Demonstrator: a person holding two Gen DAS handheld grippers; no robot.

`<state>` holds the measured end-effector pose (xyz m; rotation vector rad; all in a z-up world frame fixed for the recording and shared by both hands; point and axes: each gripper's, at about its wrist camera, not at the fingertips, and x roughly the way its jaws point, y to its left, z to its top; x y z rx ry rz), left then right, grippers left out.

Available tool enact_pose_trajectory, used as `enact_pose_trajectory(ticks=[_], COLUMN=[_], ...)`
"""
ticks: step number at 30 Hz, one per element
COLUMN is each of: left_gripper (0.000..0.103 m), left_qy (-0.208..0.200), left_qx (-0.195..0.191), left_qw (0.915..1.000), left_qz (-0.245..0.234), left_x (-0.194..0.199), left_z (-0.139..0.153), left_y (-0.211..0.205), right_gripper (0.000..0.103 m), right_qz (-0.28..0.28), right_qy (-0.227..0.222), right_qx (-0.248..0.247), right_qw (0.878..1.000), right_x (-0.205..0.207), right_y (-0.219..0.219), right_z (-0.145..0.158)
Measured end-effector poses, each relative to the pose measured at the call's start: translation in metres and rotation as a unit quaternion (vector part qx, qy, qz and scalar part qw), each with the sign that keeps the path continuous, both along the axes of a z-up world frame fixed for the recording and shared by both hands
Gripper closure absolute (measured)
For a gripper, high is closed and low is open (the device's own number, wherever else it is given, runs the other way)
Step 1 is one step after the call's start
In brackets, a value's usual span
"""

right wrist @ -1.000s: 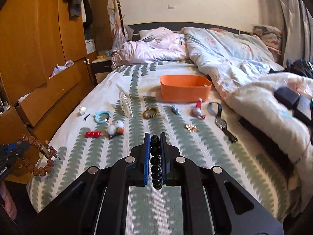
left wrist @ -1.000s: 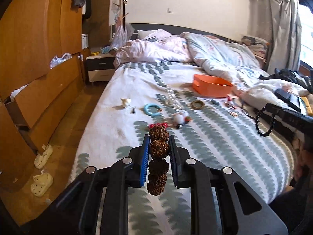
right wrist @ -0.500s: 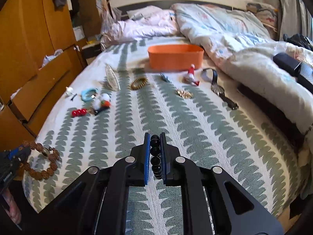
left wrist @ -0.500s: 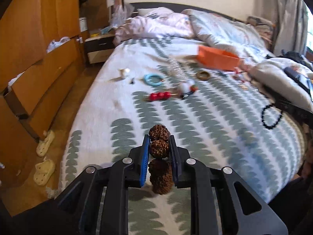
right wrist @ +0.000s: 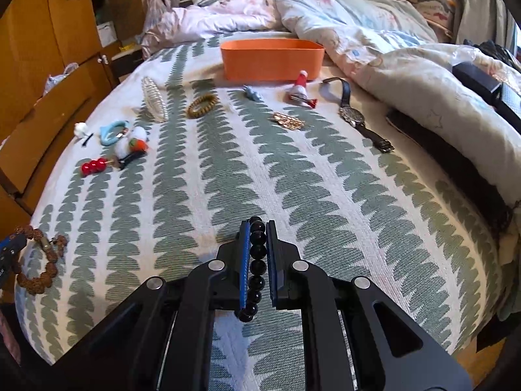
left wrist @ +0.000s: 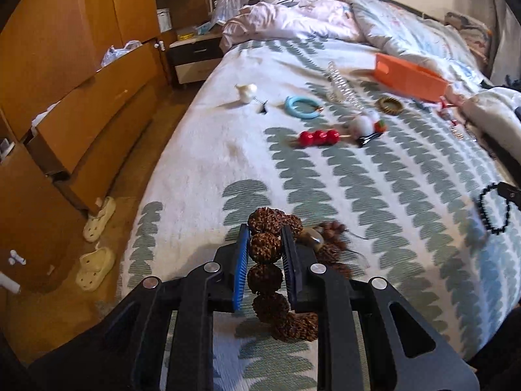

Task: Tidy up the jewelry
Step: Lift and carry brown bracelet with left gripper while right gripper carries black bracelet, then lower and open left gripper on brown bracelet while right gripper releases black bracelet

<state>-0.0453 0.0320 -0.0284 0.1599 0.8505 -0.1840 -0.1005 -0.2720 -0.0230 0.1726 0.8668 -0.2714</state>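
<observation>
In the left wrist view the left gripper (left wrist: pixel 265 248) jaws clamp the brown bead bracelet (left wrist: pixel 265 273) over the near bed (left wrist: pixel 208 150), while in the right wrist view the right gripper (right wrist: pixel 258 244) jaws pinch the black bead bracelet (right wrist: pixel 255 267), with the far orange box (right wrist: pixel 272 58) apparently unfilled and roughly 9 pieces left lying out.

- Left gripper (left wrist: pixel 265 244): brown seed bracelet (left wrist: pixel 265 247) partly hidden between the blue pads; its far loop smeared by blur.
- Right gripper (right wrist: pixel 258 241): black bead bracelet (right wrist: pixel 257 260) shows one strand only, the remainder behind the fingers.
- Left wrist view: black bracelet blurred at the right edge, its holder cut off.
- Right wrist view: left gripper cropped at the left edge.
- Orange box (right wrist: pixel 272 58): inside not visible.
- Gold piece (right wrist: pixel 288 120): too small to identify.
</observation>
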Motion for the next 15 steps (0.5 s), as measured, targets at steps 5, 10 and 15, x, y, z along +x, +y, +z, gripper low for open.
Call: enact_pose_trajectory(ticks=[5,10,15], left_gripper=[0.081,0.08,0.069], left_qy=[0.008,-0.006,-0.006], left_qx=[0.014,0.033,0.028], left_qw=[0.9998,0.9993,0.9994], left_qz=[0.008,0.018,0.019], left_x=[0.004,0.0029,0.0035], left_z=[-0.0051,-0.0048,-0.0022], left_y=[0.0012,0.0012,0.0024], right_gripper=[0.092,0.089,0.083], right_qz=[-0.007,-0.015,-0.03], right_qy=[0.009,0.008,0.006], right_qx=[-0.013,-0.026,-0.045], right_qw=[1.0,1.0,0.998], right_x=[0.0011,-0.0006,-0.0024], right_y=[-0.0015,-0.0035,-0.0062], right_z=[-0.0028,-0.0008,0.0025])
